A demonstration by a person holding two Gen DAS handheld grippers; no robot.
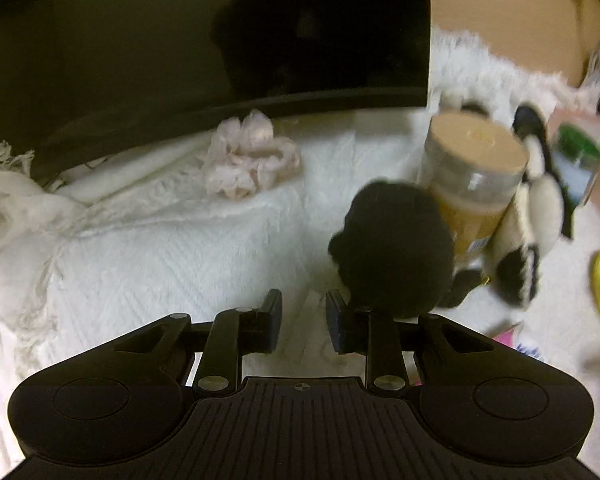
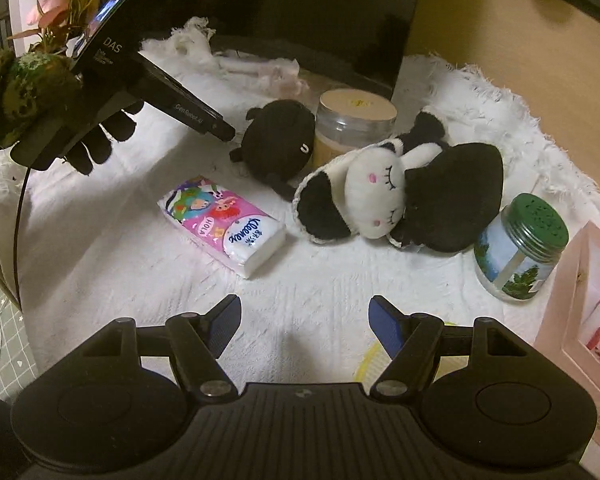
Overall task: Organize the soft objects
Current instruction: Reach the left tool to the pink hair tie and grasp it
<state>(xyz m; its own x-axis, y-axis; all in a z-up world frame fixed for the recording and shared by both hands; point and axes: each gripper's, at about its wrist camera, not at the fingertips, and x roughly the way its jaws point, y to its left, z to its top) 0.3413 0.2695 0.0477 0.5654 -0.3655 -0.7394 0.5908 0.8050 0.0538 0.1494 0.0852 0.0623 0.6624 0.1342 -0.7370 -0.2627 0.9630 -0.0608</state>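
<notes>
Black plush [image 2: 278, 142]: round, fuzzy, face hidden.
Cloth [image 2: 140, 264]: white, ribbed, fringed.
Left gripper [image 1: 303, 322]: fingers nearly closed, empty.
Right gripper [image 2: 305, 326]: fingers spread, empty.

tan-lidded jar [image 2: 355, 120], green-lidded jar [image 2: 520, 248], tissue pack [image 2: 228, 226], pink frame [image 2: 588, 320]

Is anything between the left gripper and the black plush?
Nothing visible. The left gripper is open just short of the black plush, with only bare white cloth between them. The jar stands behind the plush, not in the path.
</notes>
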